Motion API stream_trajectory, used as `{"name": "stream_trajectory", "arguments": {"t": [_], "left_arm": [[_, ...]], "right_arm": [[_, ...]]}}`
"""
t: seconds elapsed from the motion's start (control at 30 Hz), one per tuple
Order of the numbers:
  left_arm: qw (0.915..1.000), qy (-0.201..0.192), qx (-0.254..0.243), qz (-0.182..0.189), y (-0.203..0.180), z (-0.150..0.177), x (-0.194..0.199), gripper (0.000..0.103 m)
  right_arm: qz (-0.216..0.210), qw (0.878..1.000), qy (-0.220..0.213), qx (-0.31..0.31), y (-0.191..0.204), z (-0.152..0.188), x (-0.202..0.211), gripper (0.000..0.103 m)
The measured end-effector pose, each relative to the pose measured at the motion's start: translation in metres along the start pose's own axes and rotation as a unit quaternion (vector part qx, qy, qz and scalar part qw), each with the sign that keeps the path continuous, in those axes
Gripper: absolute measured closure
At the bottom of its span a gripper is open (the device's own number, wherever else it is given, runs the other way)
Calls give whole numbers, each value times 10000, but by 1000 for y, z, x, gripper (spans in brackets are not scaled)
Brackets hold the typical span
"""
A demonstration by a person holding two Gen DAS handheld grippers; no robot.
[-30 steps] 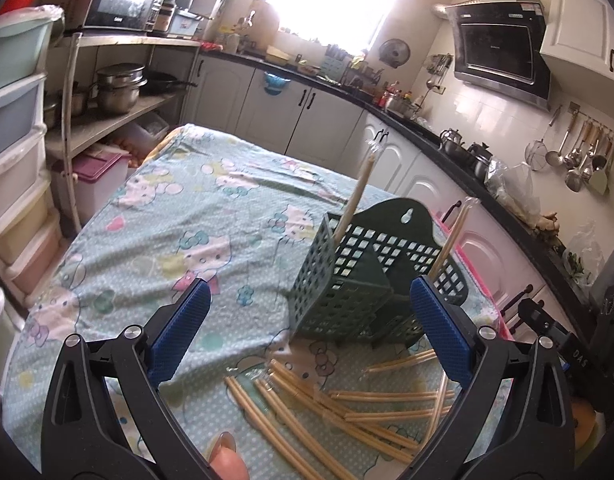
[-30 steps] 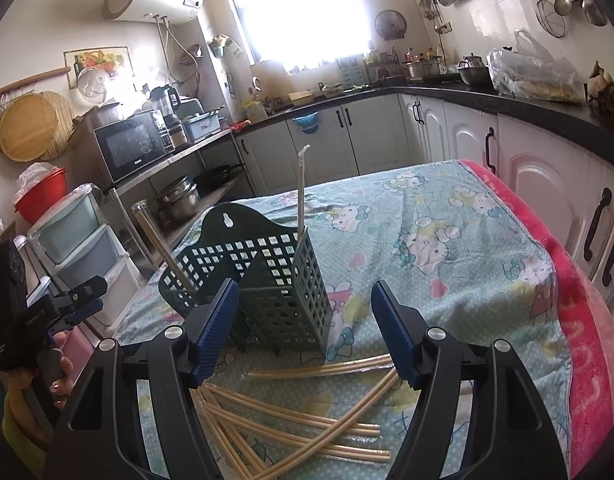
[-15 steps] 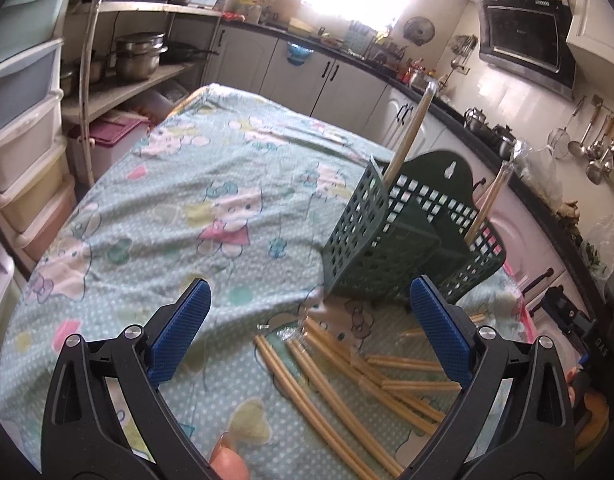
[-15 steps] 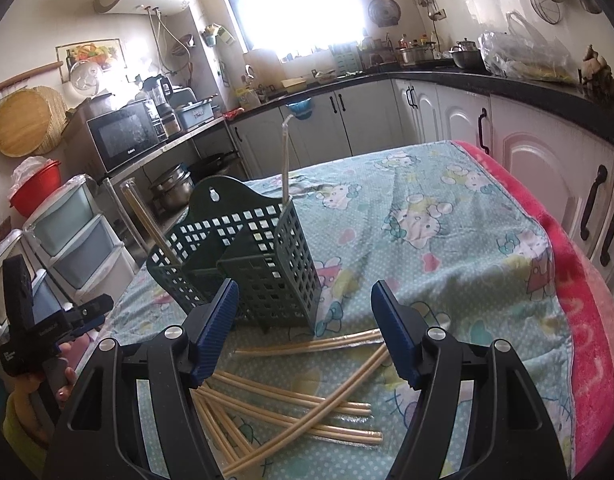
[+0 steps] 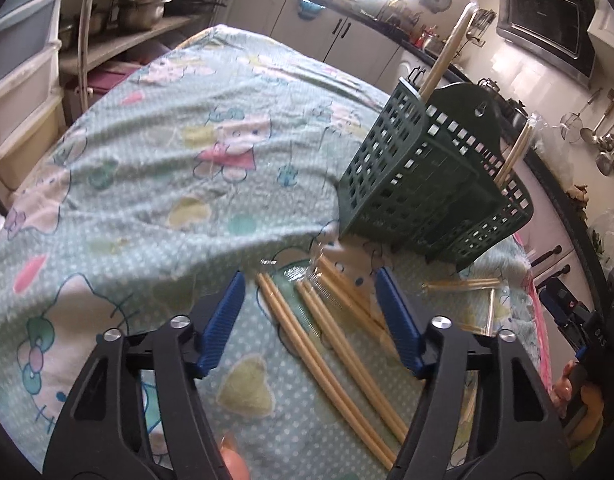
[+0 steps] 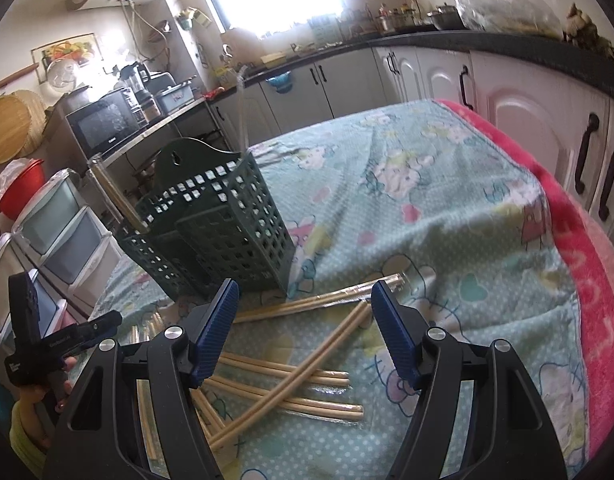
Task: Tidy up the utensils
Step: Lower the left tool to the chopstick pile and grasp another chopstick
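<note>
Patterned tablecloth [image 5: 155, 184]: left gripper [image 5: 309, 300] closing around loose chopsticks [image 5: 327, 344], gripping none.

A desk [image 5: 155, 152] draped in a pale green cartoon-print cloth [image 6: 447, 200], with a pink cloth edge [image 6: 587, 264] along one side, carries a dark green lattice utensil basket [image 5: 423, 184] standing upright. Loose pairs of chopsticks [image 5: 327, 344] lie scattered and crossed on the cloth just in front of the basket [image 6: 227, 232], some apparently in clear wrappers, though glare makes that hard to confirm. One pair [image 6: 307, 364] rests diagonally across several others.
</note>
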State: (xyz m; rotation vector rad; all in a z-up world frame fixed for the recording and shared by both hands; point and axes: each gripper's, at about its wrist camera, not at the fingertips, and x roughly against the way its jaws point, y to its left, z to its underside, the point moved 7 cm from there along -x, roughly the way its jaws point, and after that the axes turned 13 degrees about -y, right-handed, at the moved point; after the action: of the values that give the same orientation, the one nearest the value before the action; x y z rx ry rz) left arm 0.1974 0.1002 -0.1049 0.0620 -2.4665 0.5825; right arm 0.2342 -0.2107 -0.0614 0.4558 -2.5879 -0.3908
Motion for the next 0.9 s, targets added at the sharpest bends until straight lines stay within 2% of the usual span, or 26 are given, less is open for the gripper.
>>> {"name": "stream_trajectory", "arguments": {"t": [0.27, 0.63, 0.73, 0.9], "left_arm": [[9995, 260, 188, -2, 8, 12, -10, 57], [9988, 405, 267, 70, 12, 14, -22, 57], [9988, 409, 266, 82, 12, 13, -25, 57], [9988, 398, 252, 90, 11, 10, -29, 59]], "right_arm": [[209, 9989, 342, -263, -22, 13, -21, 37], [436, 9928, 725, -849, -55, 19, -59, 41], [457, 9913, 770, -967, -61, 19, -67, 47], [483, 9905, 768, -1029, -68, 20, -75, 62]]}}
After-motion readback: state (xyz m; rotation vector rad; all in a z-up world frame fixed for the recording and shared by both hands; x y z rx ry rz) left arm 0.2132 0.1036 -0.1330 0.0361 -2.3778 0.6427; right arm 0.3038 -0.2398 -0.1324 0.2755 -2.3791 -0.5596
